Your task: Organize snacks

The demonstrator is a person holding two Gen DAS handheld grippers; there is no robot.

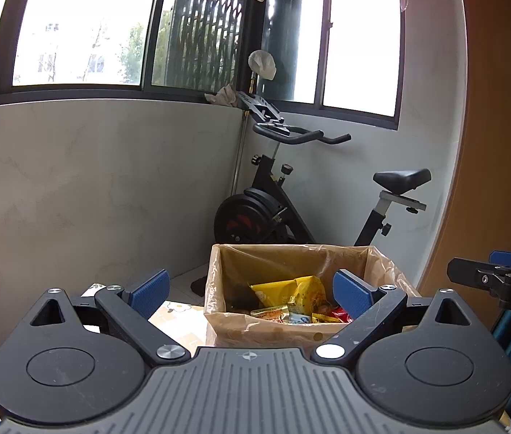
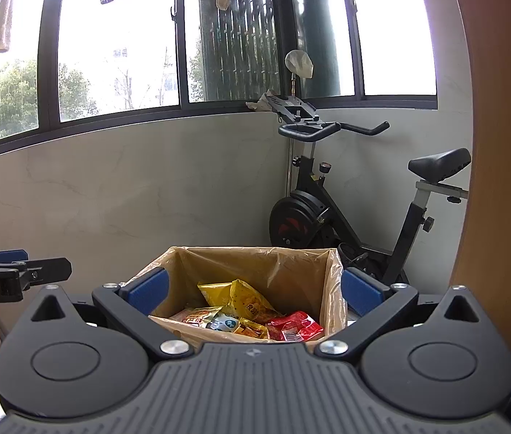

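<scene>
Both grippers, left [image 1: 252, 291] and right [image 2: 253, 289], hold empty jaws apart before a snack-filled box [image 2: 291, 271], exercise bike [image 2: 328, 209] behind.

Both grippers are hanging wide open with nothing between the fingers. The box [image 2: 252, 271] is sitting open-topped right ahead, so the way in from above is looking clear. Its plastic liner [image 1: 389, 267] is flaring over the rim, and snack packs [image 2: 252, 316] are covering the bottom. An exercise bike [image 2: 331, 199] is crowding the space behind it.
</scene>
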